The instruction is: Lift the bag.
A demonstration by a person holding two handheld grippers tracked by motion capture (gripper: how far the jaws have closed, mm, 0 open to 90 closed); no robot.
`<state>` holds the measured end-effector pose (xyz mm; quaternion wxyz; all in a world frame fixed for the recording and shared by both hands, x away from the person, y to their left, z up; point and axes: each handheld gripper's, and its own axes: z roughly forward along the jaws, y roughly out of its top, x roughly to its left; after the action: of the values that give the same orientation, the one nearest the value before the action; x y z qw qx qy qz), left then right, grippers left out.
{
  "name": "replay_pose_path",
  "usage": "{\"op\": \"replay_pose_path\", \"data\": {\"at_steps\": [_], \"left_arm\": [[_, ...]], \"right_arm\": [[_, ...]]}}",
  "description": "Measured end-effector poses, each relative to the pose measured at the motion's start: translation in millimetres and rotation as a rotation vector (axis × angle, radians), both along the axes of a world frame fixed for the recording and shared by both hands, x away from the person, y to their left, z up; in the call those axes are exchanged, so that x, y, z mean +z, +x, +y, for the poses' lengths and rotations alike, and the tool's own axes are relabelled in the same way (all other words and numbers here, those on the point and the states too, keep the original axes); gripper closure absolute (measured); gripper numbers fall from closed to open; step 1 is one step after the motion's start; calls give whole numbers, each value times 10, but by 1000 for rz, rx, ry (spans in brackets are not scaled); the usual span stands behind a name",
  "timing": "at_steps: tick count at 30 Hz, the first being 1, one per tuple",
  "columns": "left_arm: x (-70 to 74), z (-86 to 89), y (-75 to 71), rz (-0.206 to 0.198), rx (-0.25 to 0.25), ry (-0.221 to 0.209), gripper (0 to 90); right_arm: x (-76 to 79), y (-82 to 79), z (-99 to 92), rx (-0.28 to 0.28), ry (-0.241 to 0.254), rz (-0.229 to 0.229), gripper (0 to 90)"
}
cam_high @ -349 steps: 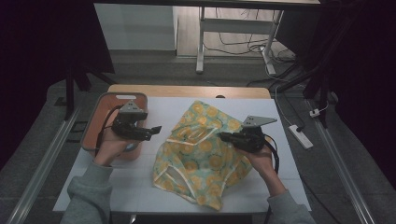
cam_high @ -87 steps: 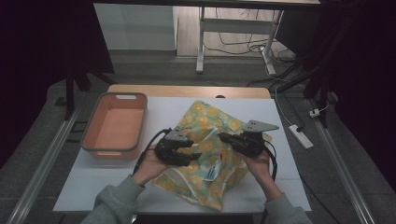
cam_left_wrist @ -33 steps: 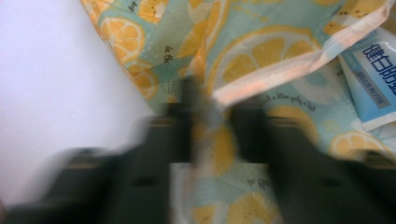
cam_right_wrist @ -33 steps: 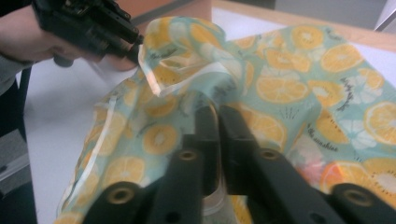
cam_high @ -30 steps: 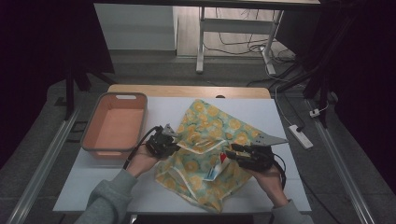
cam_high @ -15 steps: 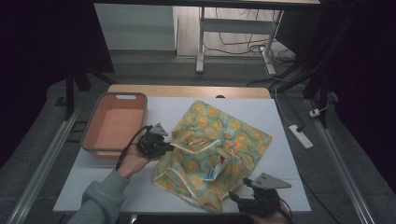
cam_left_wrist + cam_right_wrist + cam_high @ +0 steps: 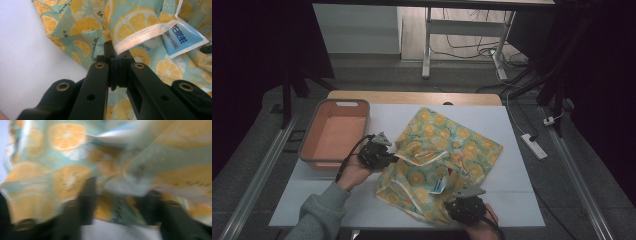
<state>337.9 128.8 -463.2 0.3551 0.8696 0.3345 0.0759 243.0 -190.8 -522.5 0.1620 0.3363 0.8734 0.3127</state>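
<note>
Left hand-held gripper (image 7: 388, 156) pinches lemon-print cloth (image 7: 447, 150) edge; right hand-held gripper (image 7: 460, 207) half-spread, closing at near hem. Folding barely begun, cloth rumpled on desk (image 7: 512, 130).

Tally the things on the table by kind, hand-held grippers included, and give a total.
Lemon-print cloth: 1
Orange bin: 1
Blue-and-white packet lying on the cloth: 1
Hand-held grippers: 2, the left hand-held gripper shut on the cloth's hem, the right hand-held gripper at the cloth's near edge
Total: 5
</note>
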Motion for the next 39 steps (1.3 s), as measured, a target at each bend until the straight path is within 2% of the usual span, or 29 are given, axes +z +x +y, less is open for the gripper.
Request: {"op": "replay_pose_path", "data": {"at_steps": [3, 5, 7, 9, 11, 13, 16, 20, 24, 26, 29, 34, 39], "left_arm": [[7, 9, -11, -1, -1, -1, 881], [17, 23, -20, -6, -3, -8, 881], [32, 42, -34, -17, 0, -20, 881], [55, 75, -47, -24, 5, -34, 882], [93, 124, -68, -22, 6, -63, 882], [148, 185, -103, -28, 8, -89, 882], [224, 254, -164, -66, 25, -114, 883], [247, 303, -179, -66, 34, -132, 885], [314, 381, -213, -63, 25, -189, 885], [385, 440, -238, -74, 24, -217, 886], [477, 519, -273, -76, 16, -278, 886], [538, 580, -336, -109, 34, -296, 887], [753, 718, -384, -156, 42, -371, 888]], "right_arm": [[11, 11, -8, 32, -14, -5, 869], [19, 31, -45, 34, -13, 2, 896], [39, 50, -110, 28, 8, 10, 900], [98, 42, -158, 24, 38, 0, 900], [180, 20, -194, 24, 59, -23, 900], [319, -18, -258, 17, 94, -75, 900], [504, -63, -358, -3, 126, -142, 900], [660, -70, -440, -7, 163, -186, 900], [822, -83, -502, 4, 196, -234, 900], [937, -93, -540, 4, 213, -275, 900], [1118, -58, -589, 9, 241, -313, 900], [1313, 36, -595, 15, 257, -366, 900], [1635, 84, -638, 9, 295, -447, 900]]}}
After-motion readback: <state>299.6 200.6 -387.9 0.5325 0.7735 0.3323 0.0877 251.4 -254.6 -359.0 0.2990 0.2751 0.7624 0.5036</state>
